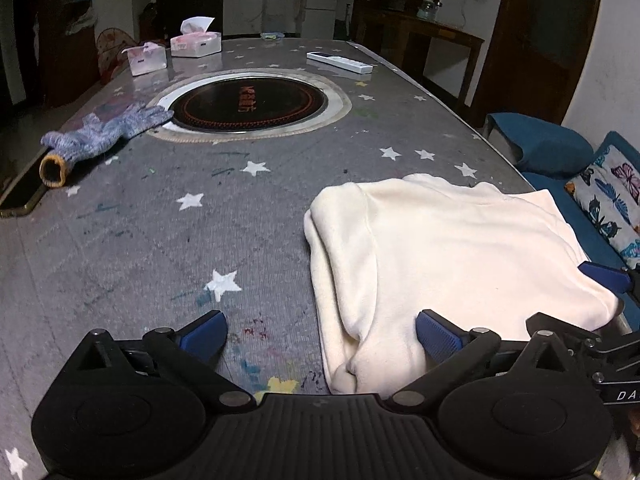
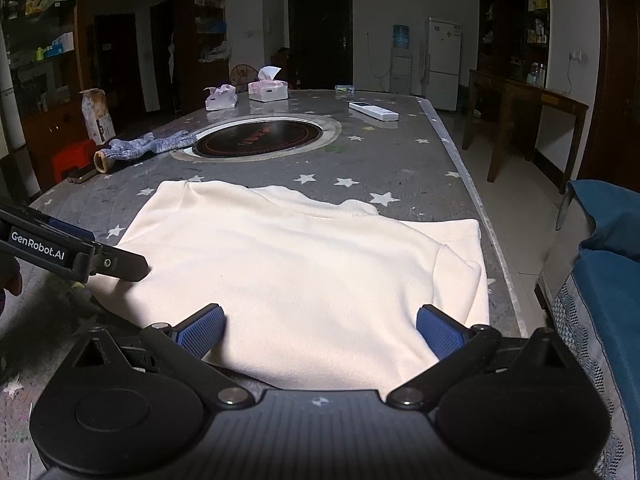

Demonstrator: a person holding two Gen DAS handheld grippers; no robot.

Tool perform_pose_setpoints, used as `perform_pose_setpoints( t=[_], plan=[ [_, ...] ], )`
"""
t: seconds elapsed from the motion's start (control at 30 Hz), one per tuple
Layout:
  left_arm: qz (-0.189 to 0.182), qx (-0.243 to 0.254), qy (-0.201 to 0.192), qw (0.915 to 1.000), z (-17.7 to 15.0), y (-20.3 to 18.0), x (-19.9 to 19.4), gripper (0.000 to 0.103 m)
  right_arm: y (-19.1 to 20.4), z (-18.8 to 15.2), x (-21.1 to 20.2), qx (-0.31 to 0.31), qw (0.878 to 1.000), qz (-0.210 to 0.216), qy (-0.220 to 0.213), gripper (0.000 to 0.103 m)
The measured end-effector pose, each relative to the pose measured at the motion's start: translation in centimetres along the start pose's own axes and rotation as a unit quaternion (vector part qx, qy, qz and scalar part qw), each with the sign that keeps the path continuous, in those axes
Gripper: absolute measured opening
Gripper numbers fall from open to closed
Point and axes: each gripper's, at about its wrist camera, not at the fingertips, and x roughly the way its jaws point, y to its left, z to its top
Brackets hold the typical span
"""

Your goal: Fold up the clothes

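A cream garment [image 1: 452, 248] lies folded flat on the grey star-patterned table [image 1: 160, 240], near its front right edge; it also shows in the right wrist view [image 2: 304, 264]. My left gripper [image 1: 322, 336] is open, its jaws wide apart over the garment's near left corner, holding nothing. My right gripper [image 2: 320, 334] is open, its blue pads either side of the garment's near edge, holding nothing. The left gripper's body shows at the left of the right wrist view [image 2: 80, 256]; the right gripper's finger shows at the right of the left wrist view [image 1: 604, 276].
A blue knit glove [image 1: 100, 136] and a phone [image 1: 20, 196] lie at the table's left. A round black hotplate [image 1: 248, 104] sits in the middle. Two tissue boxes [image 1: 196, 42] and a white remote [image 1: 340, 62] lie at the far end. A blue sofa [image 2: 608, 280] stands on the right.
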Motion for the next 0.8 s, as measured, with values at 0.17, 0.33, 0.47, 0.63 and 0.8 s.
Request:
perform_pose_setpoints(
  t=[0.17,0.33,0.47,0.63,0.8],
  plan=[
    [-0.002,-0.004,-0.004,1.0000,-0.26,0.04,-0.04,0.103,-0.03,-0.14,0.04,0.001,1.000,0.002,-0.002,0.103],
    [-0.005,-0.003,-0.013,0.9999,-0.59,0.07,-0.11,0.103,-0.01,-0.16,0.06,0.000,1.000,0.001,-0.003,0.103],
    [-0.005,-0.001,-0.015,0.9999,-0.67,0.09,-0.08,0.103,-0.09,-0.20,0.07,0.002,1.000,0.003,-0.004,0.103],
    [-0.002,-0.002,-0.019,0.9998,-0.76,-0.04,-0.06,0.103,-0.27,-0.27,0.00,0.005,1.000,0.006,-0.005,0.103],
    [-0.003,-0.003,-0.022,0.9997,-0.90,0.08,-0.09,0.103,-0.31,-0.30,-0.06,0.005,1.000,0.006,-0.004,0.103]
  ],
)
